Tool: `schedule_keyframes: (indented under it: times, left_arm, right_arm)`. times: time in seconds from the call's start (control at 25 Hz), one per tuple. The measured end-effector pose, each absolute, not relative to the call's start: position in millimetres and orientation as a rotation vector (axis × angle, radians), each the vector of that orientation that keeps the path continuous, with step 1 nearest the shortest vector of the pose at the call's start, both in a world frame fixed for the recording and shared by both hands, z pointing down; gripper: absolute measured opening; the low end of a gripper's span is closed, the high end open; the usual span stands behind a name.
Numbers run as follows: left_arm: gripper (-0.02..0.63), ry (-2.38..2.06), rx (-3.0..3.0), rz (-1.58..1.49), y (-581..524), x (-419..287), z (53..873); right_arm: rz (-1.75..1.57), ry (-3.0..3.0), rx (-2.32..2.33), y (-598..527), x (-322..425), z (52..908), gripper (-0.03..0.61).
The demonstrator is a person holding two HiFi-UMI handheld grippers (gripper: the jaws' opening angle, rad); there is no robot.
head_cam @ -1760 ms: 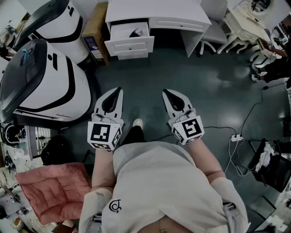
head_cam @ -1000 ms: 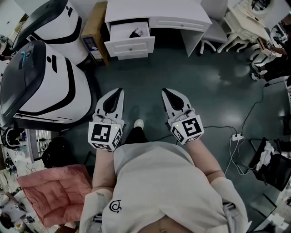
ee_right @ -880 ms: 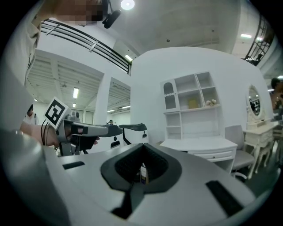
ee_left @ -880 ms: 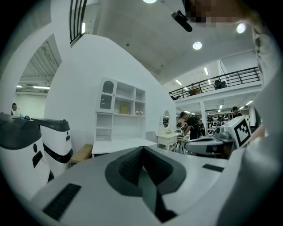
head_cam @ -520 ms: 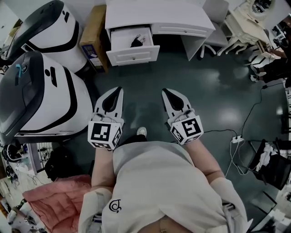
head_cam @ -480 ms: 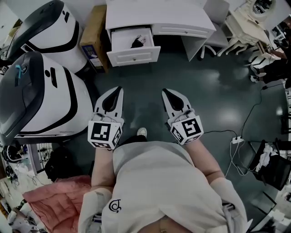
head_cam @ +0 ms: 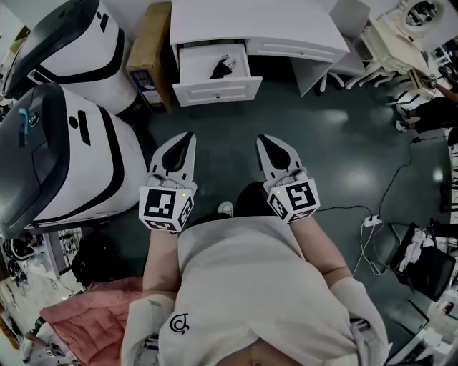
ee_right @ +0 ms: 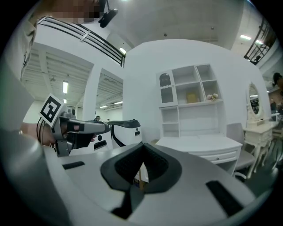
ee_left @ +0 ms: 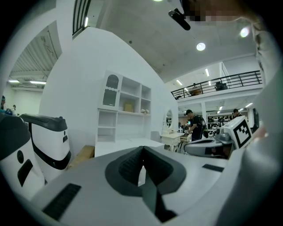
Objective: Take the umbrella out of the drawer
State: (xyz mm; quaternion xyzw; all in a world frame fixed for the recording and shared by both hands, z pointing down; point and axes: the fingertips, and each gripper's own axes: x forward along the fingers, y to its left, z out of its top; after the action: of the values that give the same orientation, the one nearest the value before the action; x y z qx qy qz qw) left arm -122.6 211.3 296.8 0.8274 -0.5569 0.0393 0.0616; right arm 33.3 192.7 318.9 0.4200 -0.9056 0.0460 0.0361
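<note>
Here, head view: the umbrella [head_cam: 222, 66], a small dark folded bundle, lies in the open drawer [head_cam: 218, 89] at the left end of the white desk [head_cam: 250, 21], toward the drawer's right side.
- Handling: I judge it light, with a soft canopy over a stiff shaft. The fabric is probably slippery, so it is best taken across the firm middle or by the handle, not by a loose fold. It is too small to tell which end is the handle.
- Left gripper [head_cam: 187, 137] and right gripper [head_cam: 263, 140]: both are well apart from the drawer, above the dark floor [head_cam: 343, 143]. The jaws of each are closed with nothing in them.

Left gripper view: the jaws are pressed together and empty. The desk top shows beyond them, while the drawer and umbrella are hidden behind the jaws.

Right gripper view: the jaws are together and empty. The desk is in sight, but the open drawer and the umbrella cannot be made out.
</note>
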Motion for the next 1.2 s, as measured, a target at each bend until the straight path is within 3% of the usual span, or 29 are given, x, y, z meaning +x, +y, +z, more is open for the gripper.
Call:
schedule_keyframes:
  times: [0.56,1.2]
  left_arm:
    - [0.012,-1.664,2.515,0.192,131.9,-124.6,302.6]
    - [0.012,-1.733,2.476,0.279,-84.2,-99.5,303.4]
  right_arm:
    - [0.175,-2.789,1.246,92.1,22.9,342.7,0.006]
    - [0.127,-2.858,1.078,-125.2,27.5,333.7,0.006]
